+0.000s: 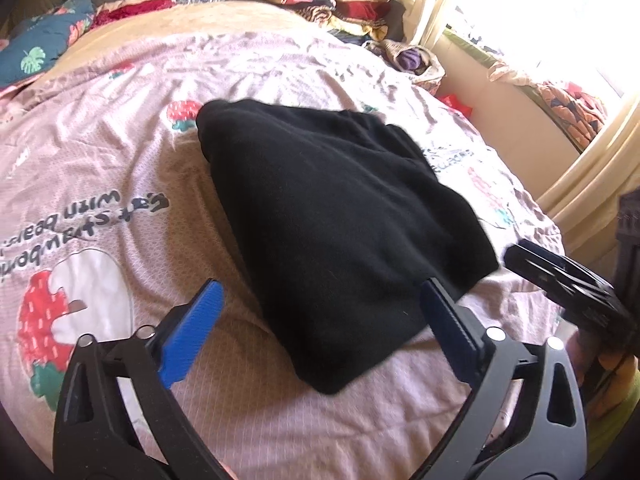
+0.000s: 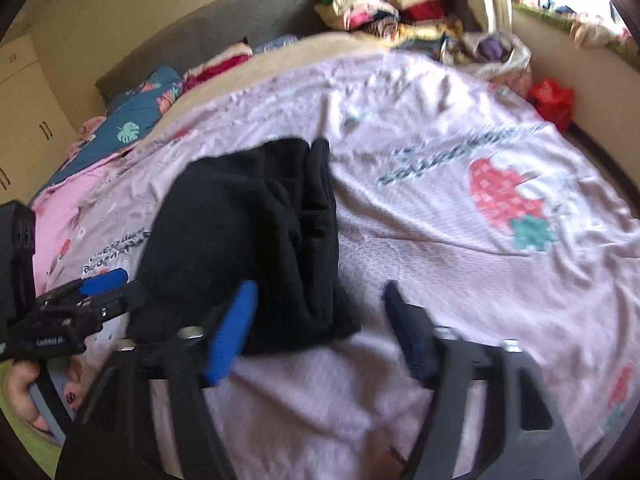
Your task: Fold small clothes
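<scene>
A folded black garment (image 1: 336, 216) lies flat on the pink strawberry-print bedspread (image 1: 120, 152), with the left gripper (image 1: 320, 300) and right gripper (image 2: 320, 300) both spread wide and empty at its near edge, so lifting straight away should keep the fold neat.

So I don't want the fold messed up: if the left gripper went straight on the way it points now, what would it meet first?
Most likely the folded black garment: its near edge lies between the open jaws of the left gripper, on the pink bedsheet. Depth is unclear, so it could touch the sheet first.
</scene>
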Demonstrator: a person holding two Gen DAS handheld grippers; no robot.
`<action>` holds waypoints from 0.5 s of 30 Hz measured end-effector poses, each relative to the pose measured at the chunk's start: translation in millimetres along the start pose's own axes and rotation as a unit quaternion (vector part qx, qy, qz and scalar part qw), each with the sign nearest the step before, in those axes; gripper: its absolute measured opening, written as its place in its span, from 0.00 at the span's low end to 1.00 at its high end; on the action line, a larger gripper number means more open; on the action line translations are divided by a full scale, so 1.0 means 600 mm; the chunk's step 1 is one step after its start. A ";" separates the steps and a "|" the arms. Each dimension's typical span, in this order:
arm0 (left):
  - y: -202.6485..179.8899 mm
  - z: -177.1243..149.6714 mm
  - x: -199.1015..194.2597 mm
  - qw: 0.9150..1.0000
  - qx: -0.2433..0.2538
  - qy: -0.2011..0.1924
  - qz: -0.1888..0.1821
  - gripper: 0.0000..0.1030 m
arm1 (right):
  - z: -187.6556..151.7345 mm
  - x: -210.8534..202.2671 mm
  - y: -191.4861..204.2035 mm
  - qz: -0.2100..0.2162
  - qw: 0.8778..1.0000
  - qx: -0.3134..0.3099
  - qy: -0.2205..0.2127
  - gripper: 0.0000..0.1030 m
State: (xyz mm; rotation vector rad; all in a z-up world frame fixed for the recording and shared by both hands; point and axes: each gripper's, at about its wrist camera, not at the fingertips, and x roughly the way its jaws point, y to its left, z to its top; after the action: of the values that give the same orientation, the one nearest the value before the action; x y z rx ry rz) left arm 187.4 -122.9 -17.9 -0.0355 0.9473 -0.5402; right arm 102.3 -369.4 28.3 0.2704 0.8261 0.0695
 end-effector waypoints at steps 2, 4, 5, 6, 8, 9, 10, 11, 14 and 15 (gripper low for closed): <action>-0.007 -0.006 -0.016 1.000 0.004 -0.006 0.000 0.91 | -0.014 -0.036 0.012 -0.003 1.000 -0.007 -0.019 0.89; -0.015 -0.016 -0.038 1.000 0.008 -0.017 0.002 0.91 | -0.029 -0.070 0.025 -0.006 0.999 -0.018 -0.036 0.92; -0.021 -0.023 -0.049 1.000 0.010 -0.021 0.004 0.91 | -0.038 -0.085 0.031 -0.008 0.999 -0.022 -0.042 0.93; -0.024 -0.028 -0.056 1.000 0.011 -0.023 0.005 0.91 | -0.047 -0.100 0.038 -0.014 0.998 -0.025 -0.048 0.94; -0.032 -0.043 -0.073 0.999 0.019 -0.030 0.005 0.91 | -0.059 -0.120 0.047 -0.016 0.998 -0.028 -0.058 0.94; -0.035 -0.049 -0.079 0.999 0.023 -0.034 0.006 0.91 | -0.065 -0.129 0.051 -0.017 0.997 -0.030 -0.063 0.95; -0.037 -0.055 -0.086 0.999 0.025 -0.038 0.010 0.91 | -0.074 -0.139 0.056 -0.020 0.997 -0.033 -0.068 0.95; -0.039 -0.062 -0.092 0.999 0.026 -0.042 0.013 0.91 | -0.082 -0.147 0.060 -0.026 0.996 -0.038 -0.072 0.96; -0.048 -0.088 -0.111 0.998 0.025 -0.055 0.013 0.91 | -0.108 -0.159 0.070 -0.046 0.995 -0.055 -0.075 0.96; -0.050 -0.095 -0.114 0.998 0.023 -0.056 0.013 0.91 | -0.113 -0.163 0.071 -0.047 0.994 -0.056 -0.076 0.96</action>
State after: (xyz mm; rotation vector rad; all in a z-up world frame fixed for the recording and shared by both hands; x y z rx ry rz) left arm 98.4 -106.1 8.2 -0.0122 0.8249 -0.5300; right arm -12.0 -330.4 65.7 0.1292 0.6807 0.0072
